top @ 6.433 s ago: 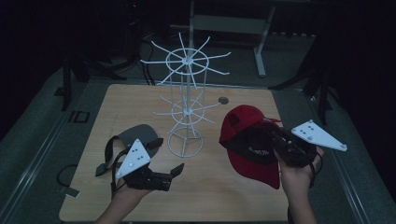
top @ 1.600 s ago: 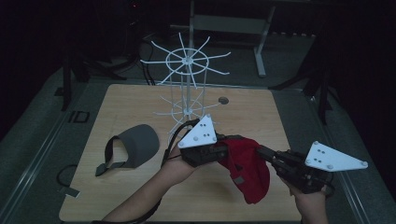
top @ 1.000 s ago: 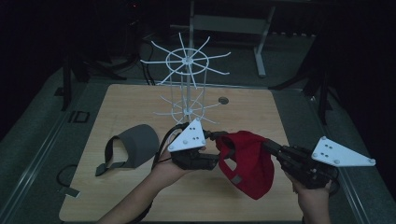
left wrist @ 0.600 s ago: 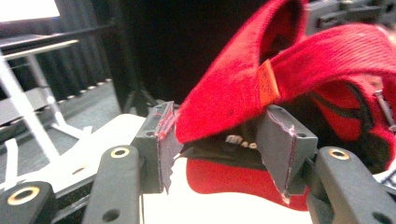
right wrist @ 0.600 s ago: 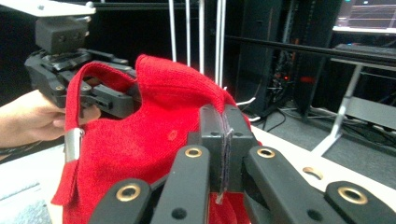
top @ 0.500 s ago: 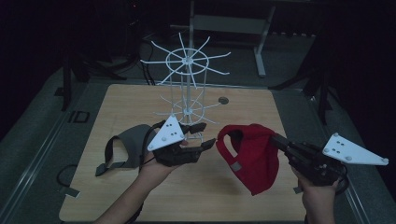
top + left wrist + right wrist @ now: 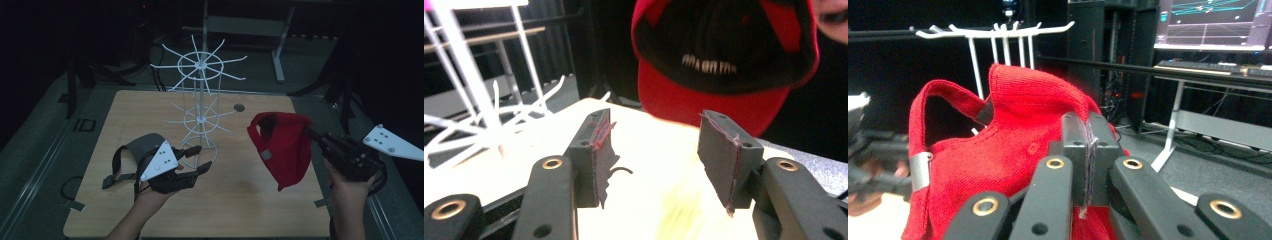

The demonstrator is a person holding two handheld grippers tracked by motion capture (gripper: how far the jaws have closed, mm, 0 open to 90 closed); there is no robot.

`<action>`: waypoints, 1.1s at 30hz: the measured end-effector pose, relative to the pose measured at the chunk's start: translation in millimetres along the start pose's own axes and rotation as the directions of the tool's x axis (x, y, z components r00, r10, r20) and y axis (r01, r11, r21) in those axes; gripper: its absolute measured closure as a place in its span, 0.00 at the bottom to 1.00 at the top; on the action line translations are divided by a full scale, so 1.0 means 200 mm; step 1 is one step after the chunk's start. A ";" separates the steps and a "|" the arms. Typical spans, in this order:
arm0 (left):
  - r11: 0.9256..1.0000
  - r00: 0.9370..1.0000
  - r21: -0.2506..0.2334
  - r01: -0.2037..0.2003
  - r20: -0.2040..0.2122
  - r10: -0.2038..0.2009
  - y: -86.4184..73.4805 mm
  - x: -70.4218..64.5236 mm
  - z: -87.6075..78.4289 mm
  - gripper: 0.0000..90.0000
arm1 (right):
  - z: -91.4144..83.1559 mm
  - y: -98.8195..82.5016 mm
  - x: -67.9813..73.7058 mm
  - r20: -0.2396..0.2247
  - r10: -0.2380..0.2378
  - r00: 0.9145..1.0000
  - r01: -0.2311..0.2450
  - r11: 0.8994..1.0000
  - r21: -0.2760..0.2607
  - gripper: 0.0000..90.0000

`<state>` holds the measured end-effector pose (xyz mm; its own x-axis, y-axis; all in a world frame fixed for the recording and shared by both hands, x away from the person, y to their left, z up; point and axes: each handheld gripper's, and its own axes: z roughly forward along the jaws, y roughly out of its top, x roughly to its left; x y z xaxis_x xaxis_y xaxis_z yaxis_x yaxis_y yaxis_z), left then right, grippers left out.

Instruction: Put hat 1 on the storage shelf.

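A red cap [image 7: 282, 147] hangs above the right half of the wooden table [image 7: 240, 200], pinched by the right gripper [image 7: 312, 136], whose jaws are pressed together on the fabric of its crown, as the right gripper view confirms [image 7: 1087, 145]. The cap's long axis runs roughly vertical, its brim pointing down toward the table and its open underside with the rear strap facing left. In the left gripper view the cap [image 7: 724, 60] shows a dark lining bearing a line of pale lettering too blurred to read; a small grey tab sits on the strap in the right gripper view. The letters "ID" are marked on the floor mat just left of the table's far-left corner. The left gripper [image 7: 197, 160] is held low over the near-left part of the table, its jaws spread apart and empty, pointing right toward the cap; the left forearm enters from the near edge, angled up and right. The right forearm rises almost straight from the near-right edge, the hand wrapped around the gripper's body. A white wire rack [image 7: 200, 107] stands upright at the table's centre, between the grippers. A grey cap [image 7: 137, 150] lies on the table just behind the left gripper.
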<state>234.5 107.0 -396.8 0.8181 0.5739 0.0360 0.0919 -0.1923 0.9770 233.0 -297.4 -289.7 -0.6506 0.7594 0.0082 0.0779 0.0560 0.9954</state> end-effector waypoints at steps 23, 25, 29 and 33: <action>0.992 0.994 0.074 0.101 -0.056 -0.097 -0.38 0.06 -0.16 0.54 | 0.15 0.30 -0.10 0.087 0.018 0.996 -0.010 0.996 -0.091 0.99; 0.992 0.993 0.074 0.107 -0.061 -0.102 -0.39 0.06 -0.17 0.54 | 0.16 0.32 -0.09 0.087 0.017 0.996 -0.009 0.996 -0.094 0.99; 0.991 0.991 0.069 0.116 -0.073 -0.111 -0.40 0.07 -0.19 0.54 | 0.22 0.34 -0.09 0.092 0.021 0.996 -0.013 0.996 -0.086 0.99; 0.990 0.990 0.069 0.121 -0.079 -0.115 -0.41 0.07 -0.20 0.54 | 0.28 0.34 -0.09 0.085 0.024 0.996 -0.018 0.998 -0.067 0.99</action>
<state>215.4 163.9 -468.7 0.7548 0.6532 -0.0602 0.2289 -0.1764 0.9573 291.7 -270.6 -226.9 -0.5819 0.8129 0.0239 0.0388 -0.0017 0.9992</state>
